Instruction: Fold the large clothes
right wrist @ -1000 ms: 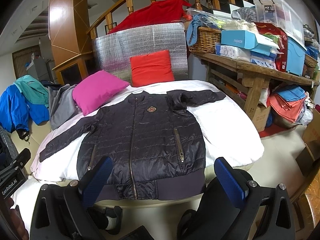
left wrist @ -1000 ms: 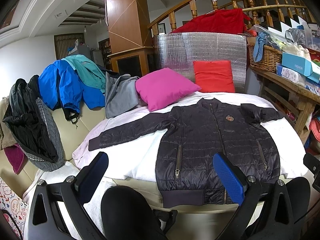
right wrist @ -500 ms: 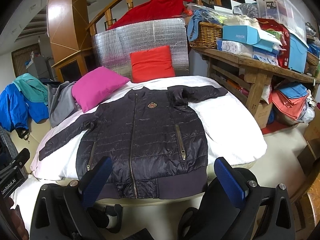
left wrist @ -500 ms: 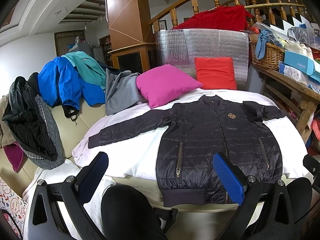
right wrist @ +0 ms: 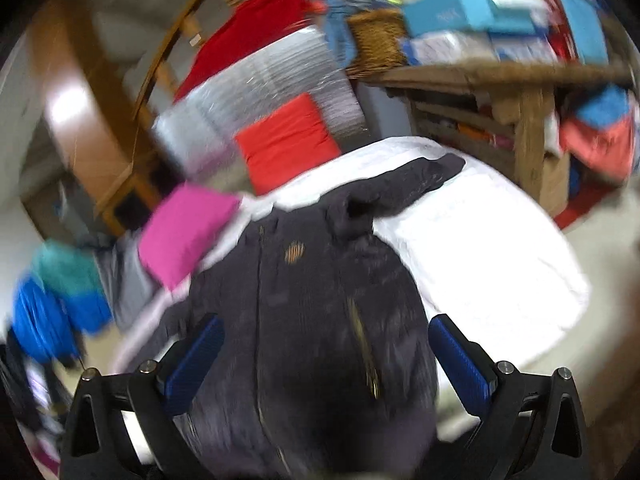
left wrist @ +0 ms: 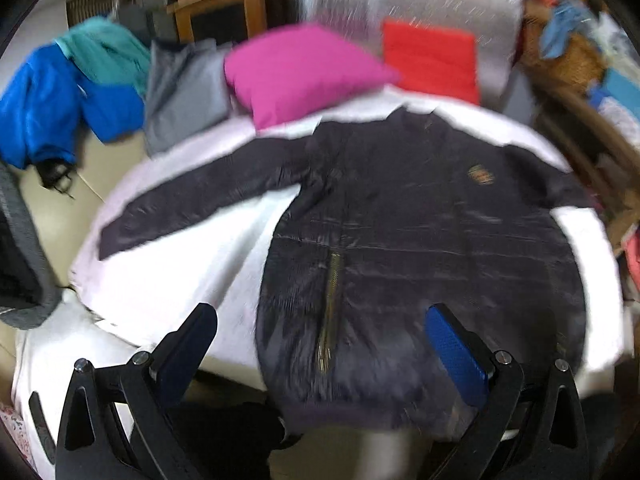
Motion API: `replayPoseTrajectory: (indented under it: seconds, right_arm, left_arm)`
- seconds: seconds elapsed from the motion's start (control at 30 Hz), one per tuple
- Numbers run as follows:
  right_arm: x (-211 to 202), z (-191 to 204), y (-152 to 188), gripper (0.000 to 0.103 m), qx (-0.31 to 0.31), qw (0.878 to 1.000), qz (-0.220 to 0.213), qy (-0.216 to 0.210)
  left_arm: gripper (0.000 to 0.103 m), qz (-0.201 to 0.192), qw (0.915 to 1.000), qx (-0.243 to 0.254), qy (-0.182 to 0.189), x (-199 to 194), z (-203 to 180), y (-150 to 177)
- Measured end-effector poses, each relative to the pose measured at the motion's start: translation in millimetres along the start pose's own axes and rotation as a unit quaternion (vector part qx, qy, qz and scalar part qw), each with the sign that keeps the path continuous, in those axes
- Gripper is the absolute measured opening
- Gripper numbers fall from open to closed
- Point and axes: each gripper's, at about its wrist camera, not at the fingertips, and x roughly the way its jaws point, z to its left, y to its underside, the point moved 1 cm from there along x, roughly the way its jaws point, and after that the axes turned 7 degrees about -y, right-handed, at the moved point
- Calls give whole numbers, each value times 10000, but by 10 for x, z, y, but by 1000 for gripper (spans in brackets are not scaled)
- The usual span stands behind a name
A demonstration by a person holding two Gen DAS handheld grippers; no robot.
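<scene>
A dark quilted zip jacket [left wrist: 420, 248] lies flat, front up, on a white-covered bed [left wrist: 180, 276]. Its left sleeve stretches out to the left; the right sleeve is bunched at the far right. My left gripper [left wrist: 320, 340] is open and empty, just above the jacket's hem. In the right wrist view the jacket [right wrist: 320, 320] fills the lower middle, with its sleeve folded over near the collar. My right gripper [right wrist: 320, 354] is open and empty, low over the jacket's lower front. Both views are blurred.
A pink cushion [left wrist: 304, 68] and a red cushion [left wrist: 432, 60] lie at the head of the bed. Blue, teal and grey garments [left wrist: 80, 92] hang over a sofa at left. A cluttered wooden table [right wrist: 500, 72] stands at right.
Both grippers have moved forward and down towards the jacket, which now looks much larger. The right wrist view has tilted. Both grippers remain open.
</scene>
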Motion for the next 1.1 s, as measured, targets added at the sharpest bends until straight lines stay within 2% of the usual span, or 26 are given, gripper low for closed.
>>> replayPoseTrajectory:
  seconds: [0.03,0.13,0.23,0.3,0.33,0.37,0.43,0.5,0.67,0.77,0.87,0.93,0.97,1.0,1.1]
  right_arm:
    - [186,-206,-142,103,323,9995,18,-46]
    - [686,-730,-460,103,1184,9924,13,-322]
    - [1230,-1230,-729,103,2067,9766,-79,-581]
    - [1618,-1550,-912,103,2622,9608,-217,-875]
    - [1753,-1670,-982,103,2818,9548,-271,-907]
    - [1941,-1827,-1085,103,3071,9466,-319,-928]
    - [2180,-1999,-1228,98,3255,9402,-303,-958]
    - [2447,-2199,-1415,96,3393,9361,-354,-863]
    - [2933,-2476,-1691,88,3417,9384,-289,-424]
    - [3225,-2572,-1808,87,3332,9427,-128,154]
    - [3452,-2601,-1897,68,3016,9514,-112,611]
    - [3502,-2573,-1960,46,2701,9584,-73,919]
    - [3501,-2568,-1976,40,2613,9602,-79,985]
    - [3499,-2559,-1983,28,2570,9617,-142,939]
    - [3416,-2452,-2025,24,2558,9646,-319,560]
  left_arm:
    - [103,175,9998,-30,-101,271,-55,-100]
    - [103,376,9989,-192,-210,797,-167,-307]
    - [103,696,9965,-377,-284,1280,-301,-552]
    - [103,1099,9926,-506,-87,1595,-382,-705]
    - [103,1166,9917,-547,-30,1694,-403,-751]
    - [103,1124,9919,-586,-13,1777,-430,-794]
    - [103,876,9947,-538,-38,1901,-488,-843]
    - [103,951,9946,-394,-137,2002,-549,-859]
    - [103,740,9969,124,-221,2035,-738,-939]
    - [103,718,9970,217,-173,2066,-829,-935]
    - [103,666,9972,302,-179,2103,-874,-944]
    - [103,650,9973,311,-162,2101,-891,-936]
    - [103,639,9974,286,-149,2108,-931,-935]
    - [103,600,9978,246,-140,2118,-933,-927]
    - [103,317,9993,178,-125,2135,-926,-840]
